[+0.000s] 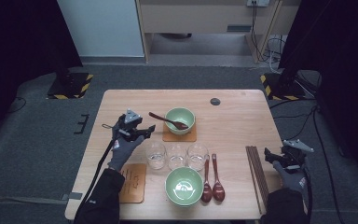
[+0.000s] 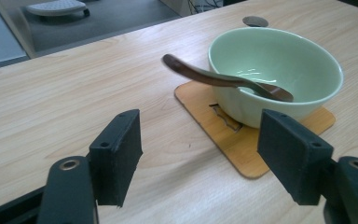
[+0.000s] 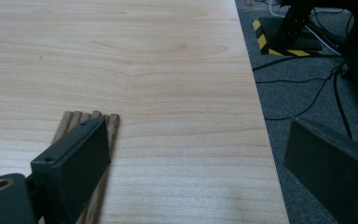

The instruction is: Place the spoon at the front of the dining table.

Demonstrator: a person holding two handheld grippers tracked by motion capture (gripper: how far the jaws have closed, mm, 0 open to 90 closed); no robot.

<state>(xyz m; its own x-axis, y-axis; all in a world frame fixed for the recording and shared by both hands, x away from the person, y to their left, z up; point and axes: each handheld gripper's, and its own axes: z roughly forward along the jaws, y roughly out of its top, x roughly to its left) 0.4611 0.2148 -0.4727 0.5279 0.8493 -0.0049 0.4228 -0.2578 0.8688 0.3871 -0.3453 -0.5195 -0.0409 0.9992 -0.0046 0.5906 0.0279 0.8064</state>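
Left gripper view: my left tongs (image 2: 200, 154) gape empty, the spoon (image 2: 223, 80) lying crosswise just ahead, handle pointing left.

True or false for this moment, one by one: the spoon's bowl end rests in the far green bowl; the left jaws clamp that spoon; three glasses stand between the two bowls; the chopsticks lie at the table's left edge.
1. The spoon rests in the far bowl, which sits on a coaster: true.
2. The left gripper clamps the spoon: false; its jaws stand open and empty, short of it.
3. Three glasses stand between the bowls: true.
4. The chopsticks lie at the left edge: false; they lie at the right, by the right gripper.
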